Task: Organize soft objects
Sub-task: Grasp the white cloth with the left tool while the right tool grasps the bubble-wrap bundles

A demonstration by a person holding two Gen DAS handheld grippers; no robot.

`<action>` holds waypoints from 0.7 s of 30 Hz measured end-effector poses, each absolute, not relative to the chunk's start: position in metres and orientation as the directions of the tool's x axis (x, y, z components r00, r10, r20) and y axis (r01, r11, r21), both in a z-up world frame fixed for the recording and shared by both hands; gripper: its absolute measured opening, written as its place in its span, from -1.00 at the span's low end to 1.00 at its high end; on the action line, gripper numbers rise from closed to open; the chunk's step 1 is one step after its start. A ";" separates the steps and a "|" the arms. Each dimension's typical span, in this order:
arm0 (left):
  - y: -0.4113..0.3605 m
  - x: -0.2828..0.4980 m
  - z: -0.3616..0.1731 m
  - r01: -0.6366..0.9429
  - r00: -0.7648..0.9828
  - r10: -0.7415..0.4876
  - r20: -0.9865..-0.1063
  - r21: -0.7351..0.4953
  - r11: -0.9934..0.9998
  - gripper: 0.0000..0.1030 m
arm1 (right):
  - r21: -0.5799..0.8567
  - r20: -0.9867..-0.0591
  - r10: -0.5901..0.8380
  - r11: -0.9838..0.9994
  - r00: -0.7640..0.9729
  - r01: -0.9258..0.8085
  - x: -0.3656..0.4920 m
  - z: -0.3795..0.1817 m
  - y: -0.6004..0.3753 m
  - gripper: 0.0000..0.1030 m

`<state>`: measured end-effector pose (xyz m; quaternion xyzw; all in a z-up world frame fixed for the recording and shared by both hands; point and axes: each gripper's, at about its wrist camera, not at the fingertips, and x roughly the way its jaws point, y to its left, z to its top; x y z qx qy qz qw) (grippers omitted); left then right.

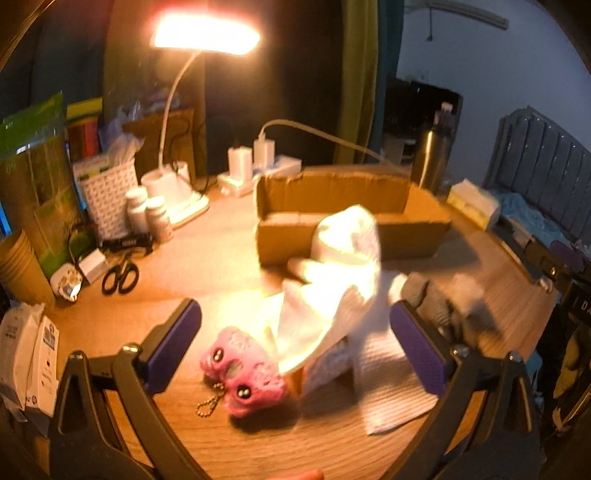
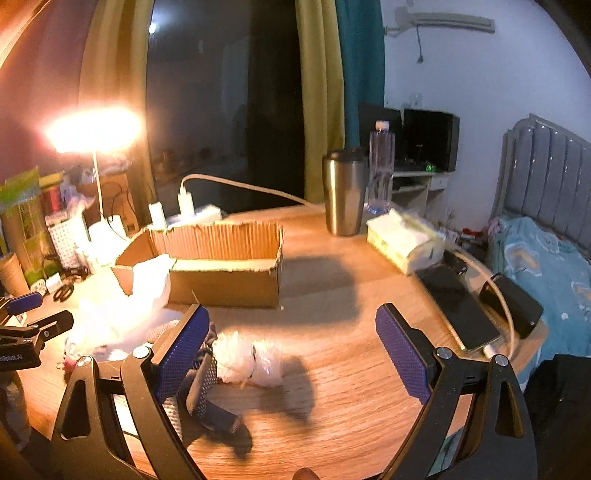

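Nearest the left wrist camera, the left gripper (image 1: 295, 347) stands wide apart with nothing between its purple pads, poised over the wooden table (image 1: 207, 258). Between its fingers lies a pink plush keychain (image 1: 245, 373) with beady eyes and a ball chain, touching a heap of white cloth (image 1: 332, 280) blown out by lamp glare. A white ribbed sheet (image 1: 384, 376) lies flat under the heap's right side, and a grey blurred soft item (image 1: 439, 306) sits just behind the right-hand finger.

The right gripper (image 2: 291, 347) is likewise spread wide and empty. A white fluffy bundle (image 2: 247, 358) lies on the table near its left-hand finger, beside a dark mesh-patterned item (image 2: 203, 384), whose kind I cannot tell.

Farther back stands an open cardboard box (image 2: 221, 258), the white cloth resting against its near wall. Beyond it are a steel tumbler (image 2: 343, 192), a clear bottle (image 2: 380, 170), a tissue pack (image 2: 402, 236) and the lit desk lamp (image 1: 207, 33).
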<state>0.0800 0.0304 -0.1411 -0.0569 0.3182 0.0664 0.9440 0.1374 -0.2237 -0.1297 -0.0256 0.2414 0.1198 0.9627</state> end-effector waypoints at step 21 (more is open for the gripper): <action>0.026 0.137 -0.176 -0.072 0.716 -0.009 -0.698 -0.087 0.994 0.47 | 0.085 -0.630 0.305 0.941 0.714 -0.327 0.185 -0.184 -0.204 0.82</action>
